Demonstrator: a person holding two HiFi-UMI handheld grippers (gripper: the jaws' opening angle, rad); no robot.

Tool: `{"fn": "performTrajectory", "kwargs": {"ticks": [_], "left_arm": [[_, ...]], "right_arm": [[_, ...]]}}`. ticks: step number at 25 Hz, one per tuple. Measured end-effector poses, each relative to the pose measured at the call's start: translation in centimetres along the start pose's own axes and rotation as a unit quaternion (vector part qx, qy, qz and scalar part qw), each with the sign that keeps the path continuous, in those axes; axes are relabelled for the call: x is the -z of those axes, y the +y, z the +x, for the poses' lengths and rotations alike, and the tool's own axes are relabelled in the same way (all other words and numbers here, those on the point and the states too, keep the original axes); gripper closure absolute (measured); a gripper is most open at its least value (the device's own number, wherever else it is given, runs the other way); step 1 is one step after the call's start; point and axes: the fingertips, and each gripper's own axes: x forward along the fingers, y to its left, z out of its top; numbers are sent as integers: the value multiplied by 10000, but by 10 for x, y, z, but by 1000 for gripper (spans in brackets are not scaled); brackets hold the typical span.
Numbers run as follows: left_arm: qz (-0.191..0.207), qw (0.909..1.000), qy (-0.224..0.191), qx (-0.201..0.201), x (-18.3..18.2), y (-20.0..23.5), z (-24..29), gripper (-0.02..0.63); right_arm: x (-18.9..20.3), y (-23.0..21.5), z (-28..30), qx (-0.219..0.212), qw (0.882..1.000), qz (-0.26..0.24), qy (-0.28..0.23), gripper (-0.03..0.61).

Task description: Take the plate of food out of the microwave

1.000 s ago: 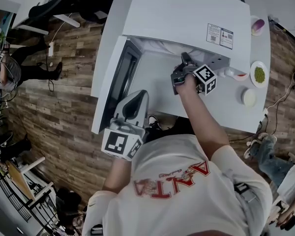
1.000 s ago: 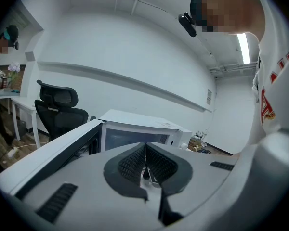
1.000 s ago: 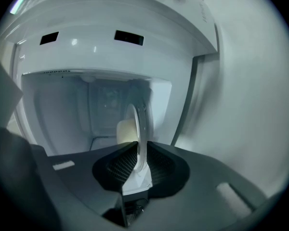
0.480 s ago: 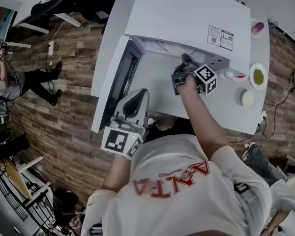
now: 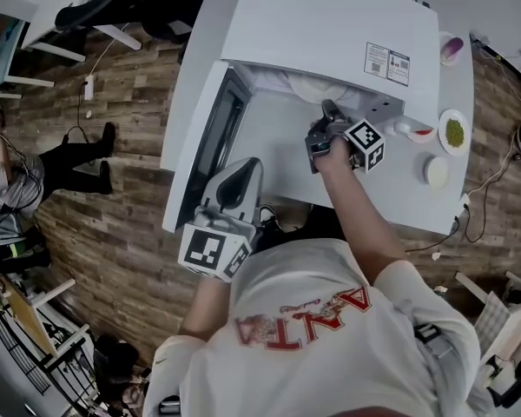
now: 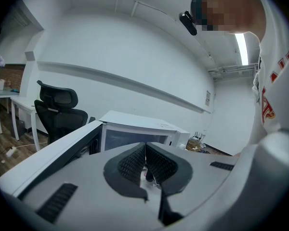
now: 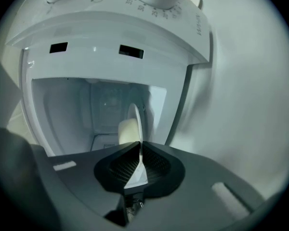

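Observation:
The white microwave [image 5: 330, 24] stands on a white table with its door [image 5: 204, 137] swung open to the left. My right gripper [image 5: 330, 109] reaches into the cavity mouth. Its jaws have just been closing and are now shut on the rim of the white plate [image 7: 135, 119], seen edge-on. A pale bun of food [image 7: 126, 130] lies on that plate. My right gripper [image 7: 140, 158] clamps the thin rim between its ribbed pads. My left gripper [image 5: 234, 189] hovers before the open door. In its own view the left gripper [image 6: 145, 154] is shut on nothing.
Right of the microwave on the table [image 5: 399, 189] stand a small dish of green food [image 5: 456, 133], a white bowl [image 5: 438, 172] and a reddish dish [image 5: 417, 130]. A black office chair [image 6: 58, 109] stands at the far left. A person [image 5: 17, 172] is on the wooden floor at left.
The right hand has shifted slightly at the cavity mouth. The left gripper has stayed put. The person on the floor at left has moved.

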Motion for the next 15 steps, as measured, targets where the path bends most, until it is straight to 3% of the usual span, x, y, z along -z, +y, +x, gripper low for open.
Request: {"fn": "performTrajectory", "kwargs": {"ticks": [7,15], "left_arm": [[-19,10000,27,-6,5,-1,-3,603],[-50,10000,63,-31,8,-2,-4,603]], "right_arm": [[-3,4,6,-312,9994,142,-46,540],[-2,0,14,-161,9998,117,66,555]]}}
